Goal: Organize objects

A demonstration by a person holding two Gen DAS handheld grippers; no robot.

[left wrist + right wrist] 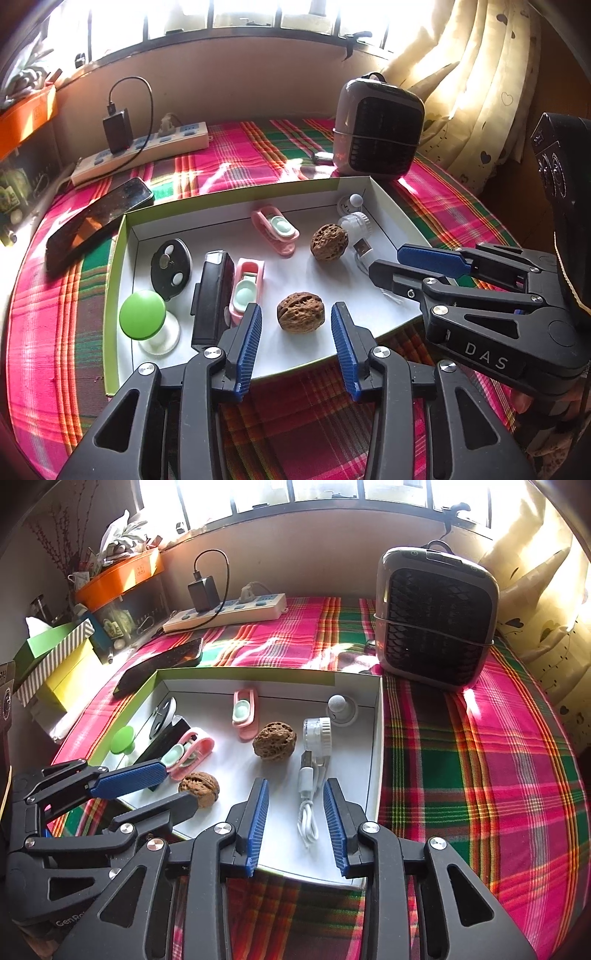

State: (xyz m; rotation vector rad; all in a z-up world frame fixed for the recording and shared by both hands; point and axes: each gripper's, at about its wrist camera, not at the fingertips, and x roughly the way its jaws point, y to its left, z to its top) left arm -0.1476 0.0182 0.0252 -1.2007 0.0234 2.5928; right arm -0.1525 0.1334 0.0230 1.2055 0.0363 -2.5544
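Observation:
A shallow white tray (122,258) with green outer walls lies on the plaid cloth. It holds two walnuts (301,312) (328,242), two pink clips (246,288) (277,229), a black box (213,295), a black disc (171,267), a green knob (142,314), a small white lamp (316,734) and a white USB cable (307,801). My left gripper (296,326) is open around the near walnut (199,788), without touching it. My right gripper (295,806) is open with its fingers either side of the cable. Each gripper shows in the other's view (406,264) (162,786).
A grey-black fan heater (436,618) stands behind the tray at right. A dark phone (96,225) leans on the tray's far left corner. A power strip (144,153) with a charger lies by the wall. Boxes (55,664) and an orange bin (118,578) crowd the left. Curtains (472,92) hang at right.

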